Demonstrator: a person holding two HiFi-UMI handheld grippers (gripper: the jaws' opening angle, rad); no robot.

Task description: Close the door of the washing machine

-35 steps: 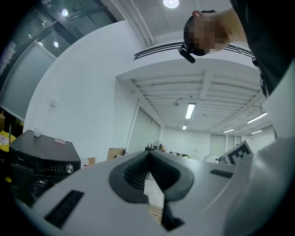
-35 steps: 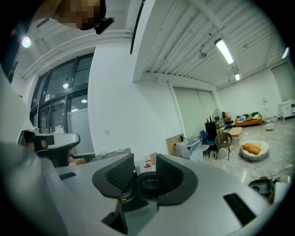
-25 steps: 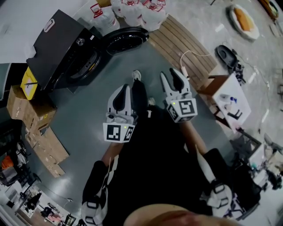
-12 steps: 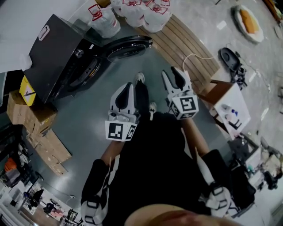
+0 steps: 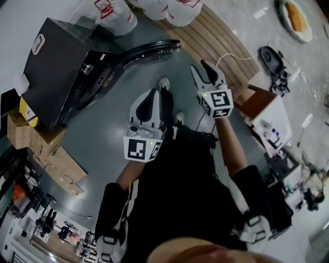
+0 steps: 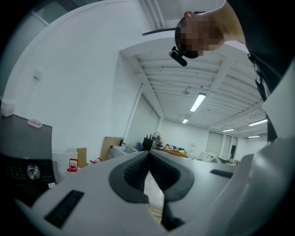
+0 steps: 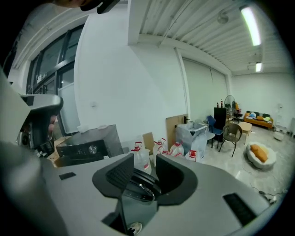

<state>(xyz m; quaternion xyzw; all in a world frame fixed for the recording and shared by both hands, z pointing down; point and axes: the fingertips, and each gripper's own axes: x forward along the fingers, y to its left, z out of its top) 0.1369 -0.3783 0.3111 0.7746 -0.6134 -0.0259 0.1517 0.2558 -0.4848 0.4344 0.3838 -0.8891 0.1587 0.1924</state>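
The black front-loading washing machine (image 5: 56,67) stands at the upper left of the head view, its round door (image 5: 149,51) swung wide open to the right. My left gripper (image 5: 150,95) is shut and holds nothing, a good way short of the door. My right gripper (image 5: 202,69) is open and empty, reaching further forward, just right of the door's free edge and not touching it. In the right gripper view the machine (image 7: 87,147) is at the left and the door (image 7: 140,184) shows between the spread jaws of the right gripper (image 7: 144,163). The left gripper (image 6: 148,154) points up into the room.
Cardboard boxes (image 5: 46,149) sit left of the machine. White water jugs (image 5: 115,15) stand behind it, beside a slatted wooden platform (image 5: 211,38). A white box (image 5: 270,120) and loose clutter lie at the right. The person's shoes (image 5: 164,83) stand on grey floor below the door.
The person has stepped closer to the machine. The right gripper has reached forward towards the open door; the left gripper has stayed shut and moved little.
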